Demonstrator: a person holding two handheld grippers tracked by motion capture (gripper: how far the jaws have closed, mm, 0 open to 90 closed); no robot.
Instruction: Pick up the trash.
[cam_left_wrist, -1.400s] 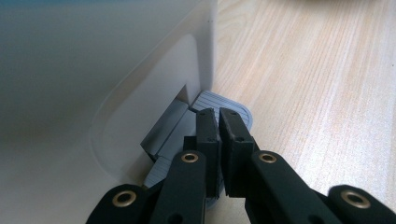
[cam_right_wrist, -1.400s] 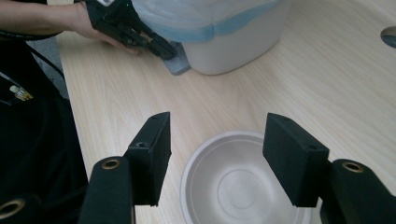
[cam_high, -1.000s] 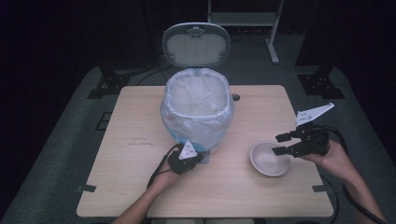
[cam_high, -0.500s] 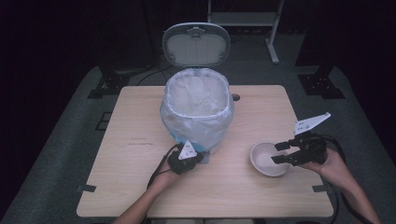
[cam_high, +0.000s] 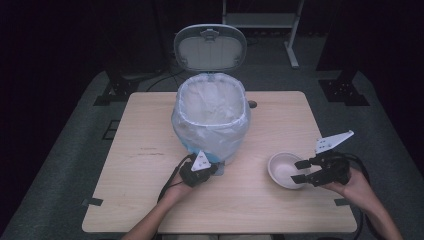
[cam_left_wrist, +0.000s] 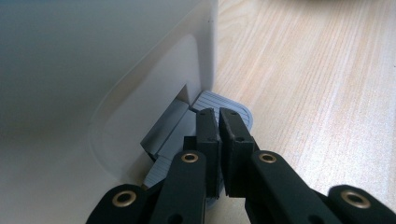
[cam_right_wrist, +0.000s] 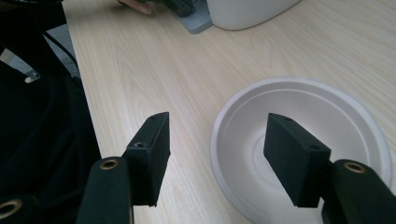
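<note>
One white disposable bowl (cam_high: 286, 170) sits on the worktop (cam_high: 145, 210) at about 4 o'clock from the pedal bin (cam_high: 212, 117), well apart from it. Right gripper (cam_high: 301, 171) hangs at the bowl's near edge, jaws standing moderately wide; in the right gripper view the rim (cam_right_wrist: 219, 140) lies between them, one jaw over the bowl's hollow, the other over bare wood, neither pressing.

Bowl looks thin-walled, paper or foam: light, likely to flex or crease under a hard squeeze, and apt to skate on the smooth wood. Best hold, by my reckoning: pinch the rim wall, one jaw inside, one outside, gently.

Left gripper (cam_left_wrist: 218, 122) has its jaws closed together, tips pressing down on the grey foot pedal (cam_left_wrist: 229, 105) at the bin's base; lid (cam_high: 210, 47) stands open, liner bag (cam_high: 200, 130) draped over the edge.
</note>
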